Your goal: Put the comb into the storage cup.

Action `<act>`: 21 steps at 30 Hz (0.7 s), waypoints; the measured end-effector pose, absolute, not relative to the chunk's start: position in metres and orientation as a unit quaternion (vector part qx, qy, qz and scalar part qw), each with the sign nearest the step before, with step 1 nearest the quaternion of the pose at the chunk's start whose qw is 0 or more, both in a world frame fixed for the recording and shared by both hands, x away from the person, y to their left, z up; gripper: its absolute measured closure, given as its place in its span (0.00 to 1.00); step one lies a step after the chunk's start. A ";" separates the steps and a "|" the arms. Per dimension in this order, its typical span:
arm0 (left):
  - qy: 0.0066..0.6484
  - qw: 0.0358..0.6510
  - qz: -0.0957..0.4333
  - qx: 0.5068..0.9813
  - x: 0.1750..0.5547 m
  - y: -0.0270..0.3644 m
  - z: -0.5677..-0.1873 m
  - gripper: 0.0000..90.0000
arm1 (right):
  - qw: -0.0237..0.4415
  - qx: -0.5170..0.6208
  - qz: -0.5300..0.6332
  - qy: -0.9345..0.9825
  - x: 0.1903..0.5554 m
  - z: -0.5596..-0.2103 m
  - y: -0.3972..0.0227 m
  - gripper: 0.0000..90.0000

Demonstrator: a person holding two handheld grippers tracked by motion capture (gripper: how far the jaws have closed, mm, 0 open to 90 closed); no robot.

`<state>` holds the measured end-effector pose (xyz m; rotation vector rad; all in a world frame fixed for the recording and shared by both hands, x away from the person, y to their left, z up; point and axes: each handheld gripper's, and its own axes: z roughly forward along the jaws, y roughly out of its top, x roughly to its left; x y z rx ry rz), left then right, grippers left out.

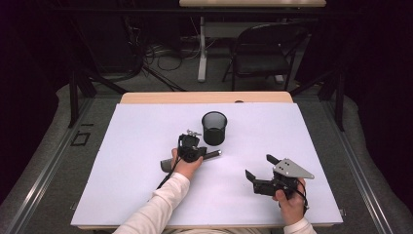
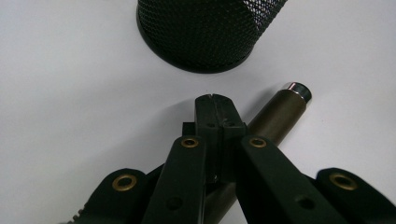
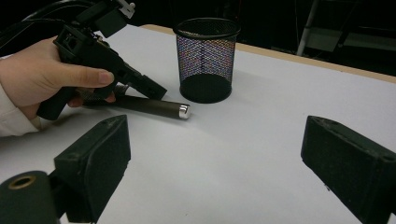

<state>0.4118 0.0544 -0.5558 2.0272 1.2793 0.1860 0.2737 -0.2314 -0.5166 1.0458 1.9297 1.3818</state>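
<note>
- Left gripper [image 1: 195, 146]: jaws shut tip to tip with nothing between them, seen from its own camera [image 2: 215, 108]; poised just above the dark cylinder, tips pointing toward the mesh cup.
- Right gripper [image 1: 259, 168]: jaws wide apart and empty, parked on the near right of the white mat [image 1: 146, 146], well apart from the work.
- Mesh cup [image 1: 214, 127]: upright on the mat, mouth up, apparently empty; just beyond the cylinder.
- Dark cylinder [image 3: 140, 105]: lying flat on the mat, silver cap [image 3: 184, 111] toward the cup's base, near but apart from it.
- Step in hand, judged: approach for pickup; no grip yet.
- Next move, judged: open left jaws, lower astride the cylinder's body, close, lift, tilt upright, drop into cup.
- Risk: round body likely to roll if nudged by closed tips.
</note>
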 end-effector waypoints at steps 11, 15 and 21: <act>0.489 0.353 0.072 0.794 0.409 0.053 -0.556 1.00 | 0.269 0.386 0.515 0.716 0.274 -0.517 -0.231 0.10; 0.487 0.351 0.072 0.797 0.407 0.053 -0.555 1.00 | 0.267 0.386 0.515 0.717 0.274 -0.517 -0.231 0.10; 0.484 0.349 0.070 0.799 0.405 0.055 -0.555 1.00 | 0.267 0.386 0.515 0.717 0.274 -0.517 -0.231 0.10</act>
